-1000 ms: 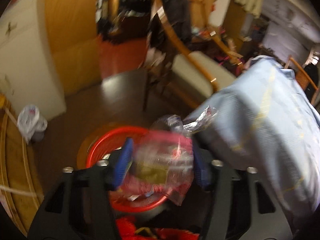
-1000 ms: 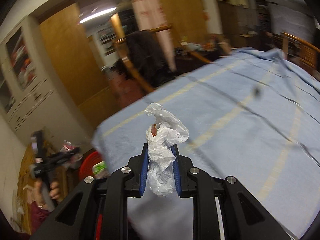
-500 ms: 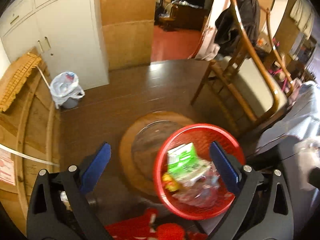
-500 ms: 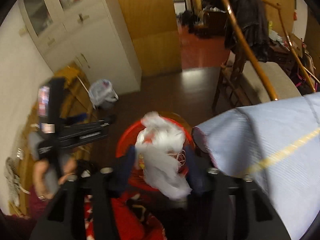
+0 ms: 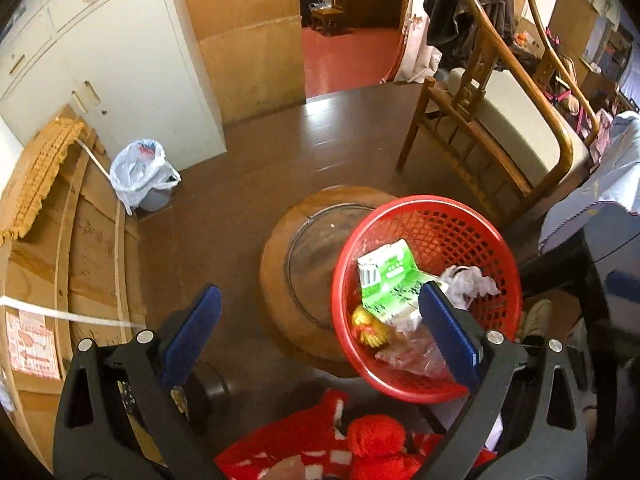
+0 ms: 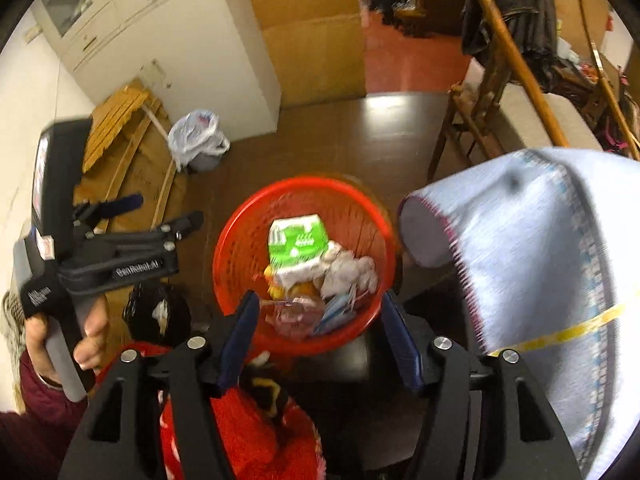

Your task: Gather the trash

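Dark floorboards (image 5: 248, 184) run under a red basket (image 6: 240, 248) that stands beside a table draped in a blue cloth (image 6: 540, 264). Collected trash already lies in the basket: a green carton (image 6: 298, 246), white crumpled plastic (image 6: 348, 274) and clear wrappers (image 6: 292, 312).

Both tongs point steeply down at the basket. The right gripper (image 6: 320, 332) hangs just above the basket's near rim; its jaws are opening and nothing is between them. The left gripper (image 5: 320, 332) is spread wide and holds nothing; in its own view one blue pad (image 5: 448, 332) lies over the basket and the other (image 5: 192, 332) over bare floor. The hand (image 6: 86, 336) that carries it shows at the left of the right view.

The likely risks are small. The light basket looks easy to tip, so a gripper dropping lower could catch the rim and spill the trash. The cloth's hanging corner sits near the basket and could snag a finger when the right gripper swings away for more trash.
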`<state>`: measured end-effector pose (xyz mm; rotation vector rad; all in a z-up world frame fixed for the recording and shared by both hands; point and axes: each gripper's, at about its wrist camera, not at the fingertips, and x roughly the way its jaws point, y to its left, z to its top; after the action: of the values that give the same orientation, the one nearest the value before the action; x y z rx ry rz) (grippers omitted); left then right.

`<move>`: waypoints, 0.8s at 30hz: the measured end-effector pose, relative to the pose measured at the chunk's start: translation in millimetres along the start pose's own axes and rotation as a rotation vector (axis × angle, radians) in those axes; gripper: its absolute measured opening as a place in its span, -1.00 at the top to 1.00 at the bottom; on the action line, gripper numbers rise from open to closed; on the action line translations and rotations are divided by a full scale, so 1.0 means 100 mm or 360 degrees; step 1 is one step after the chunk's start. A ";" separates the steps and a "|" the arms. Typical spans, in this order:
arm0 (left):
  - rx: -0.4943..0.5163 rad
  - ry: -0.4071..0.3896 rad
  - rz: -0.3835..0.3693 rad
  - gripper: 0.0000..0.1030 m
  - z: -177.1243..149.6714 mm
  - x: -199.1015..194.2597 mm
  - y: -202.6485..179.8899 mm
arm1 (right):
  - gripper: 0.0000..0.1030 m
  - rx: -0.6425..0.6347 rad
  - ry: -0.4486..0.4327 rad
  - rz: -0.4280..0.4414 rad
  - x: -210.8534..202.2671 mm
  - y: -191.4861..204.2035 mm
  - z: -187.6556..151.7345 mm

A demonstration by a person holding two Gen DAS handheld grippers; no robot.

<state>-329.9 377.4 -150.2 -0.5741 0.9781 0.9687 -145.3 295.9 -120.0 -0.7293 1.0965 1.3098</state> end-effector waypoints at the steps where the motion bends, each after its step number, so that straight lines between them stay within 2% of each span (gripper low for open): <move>1: -0.0012 0.0008 -0.0004 -0.85 -0.01 -0.02 0.00 | -0.28 -0.0011 0.0017 0.0007 0.02 0.00 -0.01; 10: -0.0048 0.0055 0.0032 -0.85 -0.20 -0.19 -0.13 | -0.37 -0.0062 0.0100 0.0041 0.10 -0.02 -0.12; 24: 0.0049 0.0030 0.0029 -0.85 -0.31 -0.27 -0.41 | -0.41 -0.0162 0.0066 -0.0039 0.09 0.06 -0.17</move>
<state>-312.3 323.0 -141.3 -0.5503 1.0149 0.9644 -155.2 284.8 -133.1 -0.8464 1.0566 1.3423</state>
